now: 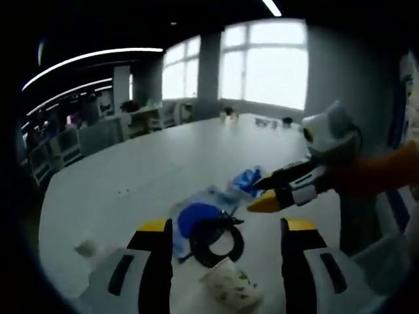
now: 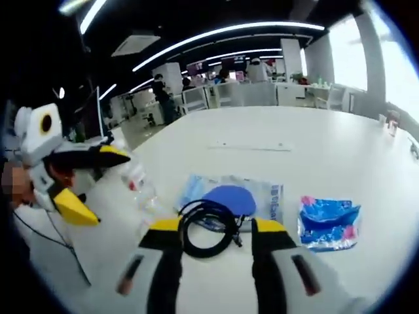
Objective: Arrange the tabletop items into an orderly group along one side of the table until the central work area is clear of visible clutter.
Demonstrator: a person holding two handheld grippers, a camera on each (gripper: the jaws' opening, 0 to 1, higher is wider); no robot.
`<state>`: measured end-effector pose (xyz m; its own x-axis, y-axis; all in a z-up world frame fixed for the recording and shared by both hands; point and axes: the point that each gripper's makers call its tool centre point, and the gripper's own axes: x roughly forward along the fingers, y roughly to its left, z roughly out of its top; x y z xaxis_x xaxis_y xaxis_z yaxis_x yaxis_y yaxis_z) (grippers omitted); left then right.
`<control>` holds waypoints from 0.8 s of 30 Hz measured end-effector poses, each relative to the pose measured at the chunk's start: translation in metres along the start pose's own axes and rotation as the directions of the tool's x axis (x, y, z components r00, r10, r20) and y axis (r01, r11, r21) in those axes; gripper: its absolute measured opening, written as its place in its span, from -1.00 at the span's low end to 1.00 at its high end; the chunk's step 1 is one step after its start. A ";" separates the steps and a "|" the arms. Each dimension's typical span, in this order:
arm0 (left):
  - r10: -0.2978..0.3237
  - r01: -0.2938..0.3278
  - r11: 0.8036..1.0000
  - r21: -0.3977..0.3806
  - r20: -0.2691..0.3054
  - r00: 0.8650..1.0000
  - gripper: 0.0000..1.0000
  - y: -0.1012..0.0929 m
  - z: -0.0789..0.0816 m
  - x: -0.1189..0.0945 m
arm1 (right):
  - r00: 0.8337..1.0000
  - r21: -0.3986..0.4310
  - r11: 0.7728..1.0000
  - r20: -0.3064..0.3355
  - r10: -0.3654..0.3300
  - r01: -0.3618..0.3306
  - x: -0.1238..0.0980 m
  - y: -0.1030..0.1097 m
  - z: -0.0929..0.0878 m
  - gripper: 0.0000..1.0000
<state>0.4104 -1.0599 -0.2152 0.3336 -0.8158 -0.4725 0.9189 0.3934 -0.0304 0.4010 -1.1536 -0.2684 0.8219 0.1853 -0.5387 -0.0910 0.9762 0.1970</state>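
Both grippers open over the coiled black cable [image 2: 208, 227] at lower centre—its springy loops may slip free—dragging the blue-printed bag [image 2: 252, 196].

Open-plan office — desks [image 2: 262, 91], strip lights [image 2: 229, 31], windows [image 1: 265, 62].

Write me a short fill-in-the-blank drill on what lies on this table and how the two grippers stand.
1. The coiled cable lying between the right gripper jaws is ____ in colour.
2. The cable rests partly on a clear bag with a ____ round patch.
3. In the left gripper view, the left gripper has its jaws ____.
4. The crumpled packet right of the bag is mostly ____.

Missing words: black; blue; open; blue
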 end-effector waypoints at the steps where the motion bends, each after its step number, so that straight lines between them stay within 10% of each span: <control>1: 0.003 -0.003 1.000 0.018 -0.024 1.000 0.26 0.001 -0.001 0.005 | 1.000 0.009 1.000 -0.011 -0.004 0.004 0.002 -0.001 -0.002 -0.22; 24: 0.090 -0.091 0.996 0.010 -0.310 0.946 0.09 0.030 -0.045 0.071 | 0.984 0.165 0.980 -0.155 -0.084 0.110 0.029 -0.002 -0.053 -0.37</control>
<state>0.4520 -1.0866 -0.2895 0.3331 -0.6051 -0.7231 0.8868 0.4617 0.0221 0.3955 -1.1441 -0.3283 0.7294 0.1179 -0.6738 0.0938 0.9585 0.2693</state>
